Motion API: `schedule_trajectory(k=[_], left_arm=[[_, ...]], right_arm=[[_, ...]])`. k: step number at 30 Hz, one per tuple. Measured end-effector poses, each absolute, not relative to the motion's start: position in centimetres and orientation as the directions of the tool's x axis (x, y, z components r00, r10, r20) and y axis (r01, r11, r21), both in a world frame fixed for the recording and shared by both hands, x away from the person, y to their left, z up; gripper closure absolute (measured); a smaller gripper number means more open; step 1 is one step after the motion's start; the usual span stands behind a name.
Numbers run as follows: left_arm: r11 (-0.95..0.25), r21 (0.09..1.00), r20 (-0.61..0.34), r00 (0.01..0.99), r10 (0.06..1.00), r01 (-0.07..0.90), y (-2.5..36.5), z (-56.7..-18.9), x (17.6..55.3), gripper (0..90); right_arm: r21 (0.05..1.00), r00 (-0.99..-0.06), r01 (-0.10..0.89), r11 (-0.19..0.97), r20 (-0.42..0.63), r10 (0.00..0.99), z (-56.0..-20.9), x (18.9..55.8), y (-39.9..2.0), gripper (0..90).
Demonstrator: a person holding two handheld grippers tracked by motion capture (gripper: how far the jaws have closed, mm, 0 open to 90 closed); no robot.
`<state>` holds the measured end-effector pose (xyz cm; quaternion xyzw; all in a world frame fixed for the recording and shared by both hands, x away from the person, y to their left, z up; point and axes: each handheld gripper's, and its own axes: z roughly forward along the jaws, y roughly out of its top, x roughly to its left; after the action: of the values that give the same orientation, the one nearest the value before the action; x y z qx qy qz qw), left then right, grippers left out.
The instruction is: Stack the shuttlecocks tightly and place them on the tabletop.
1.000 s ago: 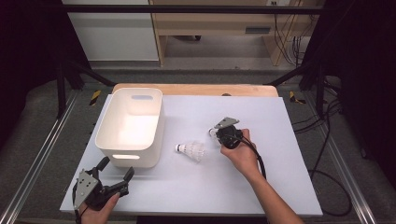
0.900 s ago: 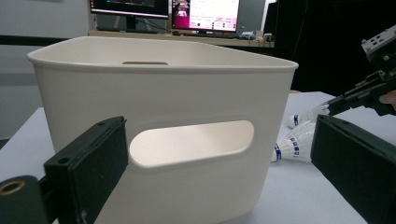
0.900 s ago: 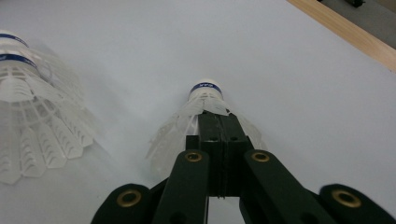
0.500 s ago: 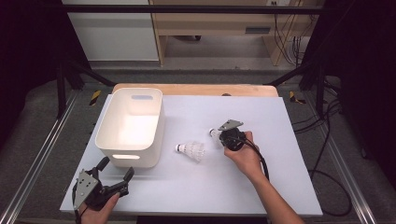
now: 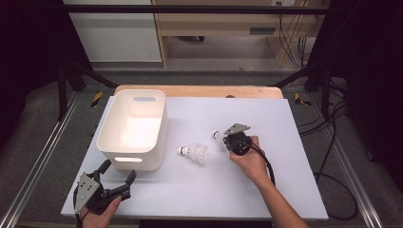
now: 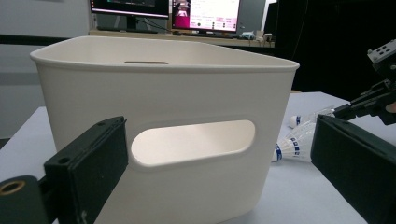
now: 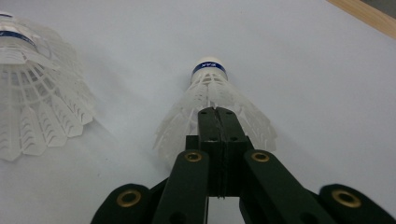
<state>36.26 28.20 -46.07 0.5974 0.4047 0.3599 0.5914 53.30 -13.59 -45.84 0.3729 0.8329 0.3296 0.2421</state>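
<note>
- The right hand-held gripper point(image 5: 227, 138) sits just right of the middle of the high view, with the person's right hand point(image 5: 249, 159) behind it, coming up from the lower right.
- In the right gripper view its two black jaws are pressed flat together, and their tips lie on the skirt of a white shuttlecock point(image 7: 212, 105). The edge of the skirt looks caught between them, so I take it as pinching that shuttlecock.
- This shuttlecock's cork, ringed by a blue band, points away toward the top of that frame. In the high view its cork peeks out just left of the gripper point(image 5: 216, 136).
- A second shuttlecock point(image 5: 195, 152) lies on its side on the white bench point(image 5: 285, 180), a little left of and below the right gripper, cork toward the left. It shows at the left edge of the right gripper view point(image 7: 32, 88), apart from the pinched one.
- A white basket point(image 5: 135, 128) stands on the left half of the bench, with a slot handle in its near wall.
- The left hand-held gripper point(image 5: 116, 173) is in the lower left corner of the high view, jaws spread wide with nothing between them, pointing at the basket's near wall point(image 6: 187, 140) from close by.
- Both shuttlecocks lie outside the basket, to its right.
</note>
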Motion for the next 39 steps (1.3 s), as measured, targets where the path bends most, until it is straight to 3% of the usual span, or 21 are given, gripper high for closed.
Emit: schedule_trajectory(k=[18, 24, 30, 39], left_arm=[[0.031, 0.998, -0.052, 0.411, 0.91, 0.057, 28.3, -46.1, 36.2, 4.2], [0.034, 0.998, -0.055, 0.411, 0.91, 0.058, 28.3, -46.1, 36.2, 4.2], [0.038, 0.998, -0.058, 0.409, 0.911, 0.058, 28.4, -46.1, 36.2, 4.2], [0.037, 0.998, -0.058, 0.41, 0.91, 0.06, 28.4, -46.1, 36.2, 4.2]], right_arm=[[0.783, -0.579, 0.49, 0.384, -0.037, 0.814, -46.2, 50.5, -15.5, 89.7], [0.795, -0.578, 0.491, 0.355, -0.007, 0.816, -46.3, 49.5, -15.8, 85.8], [0.802, -0.575, 0.506, 0.319, 0.038, 0.817, -46.0, 48.8, -15.6, 72.0], [0.779, -0.572, 0.556, 0.288, 0.108, 0.813, -46.0, 48.0, -14.5, 42.2]])
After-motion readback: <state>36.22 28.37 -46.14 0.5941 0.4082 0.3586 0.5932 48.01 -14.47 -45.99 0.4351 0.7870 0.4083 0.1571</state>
